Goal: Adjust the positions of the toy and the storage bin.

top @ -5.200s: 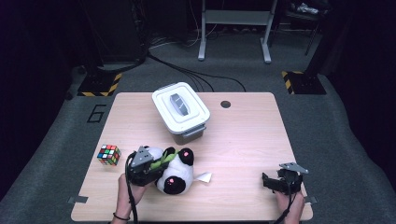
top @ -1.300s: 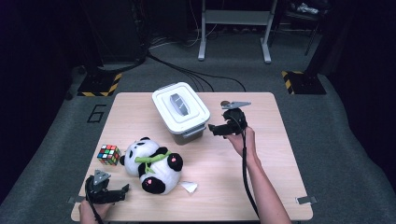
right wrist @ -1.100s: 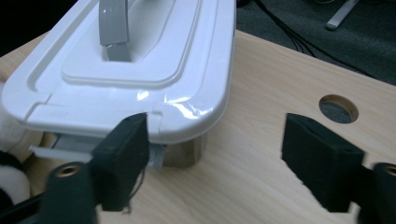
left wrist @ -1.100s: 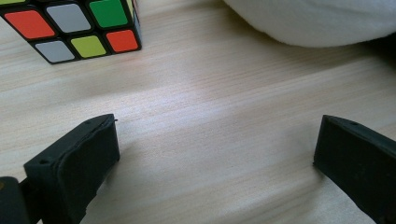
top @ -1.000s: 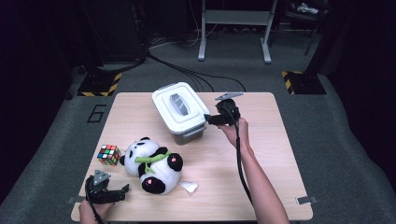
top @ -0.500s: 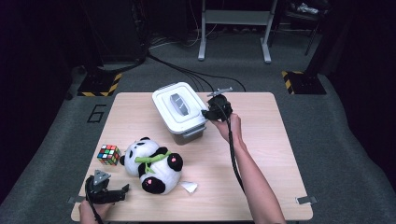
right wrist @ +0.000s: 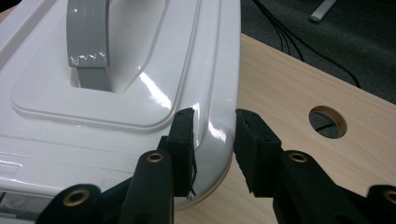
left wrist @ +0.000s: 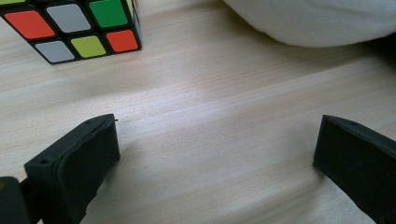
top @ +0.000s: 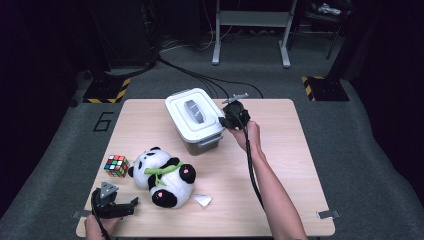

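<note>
1. Gripping the rim of the white lid point(right wrist: 140, 93) is what the right gripper point(right wrist: 214, 140) does at this moment: in the right gripper view one black jaw lies on top of the lid, the other stands outside its edge, and the rounded corner of the rim is between them. The jaws have just been closing, and they look pressed on the rim, although a narrow gap is visible at the outer jaw.

2. The lid sits on the grey storage box point(top: 200, 142), which stands at the far middle of the wooden table point(top: 295, 165). Its long axis, and that of the grey handle point(top: 194, 111), runs from the far left to the near right in the high view.

3. The relation that decides the next move: the right gripper point(top: 231, 120) holds the lid at its right side, near the near-right corner, not at the handle in the centre. A lift from there would probably tilt the lid up on that side first, like a hinge.

4. The left gripper point(top: 116, 206) rests at the near left edge, well apart from the box. Its jaws stand wide apart with nothing between them.

5. Nearer to the left gripper are the colour cube point(top: 116, 165) and the plush panda point(top: 162, 175), so the right hand is clearly the one for the lid.
</note>
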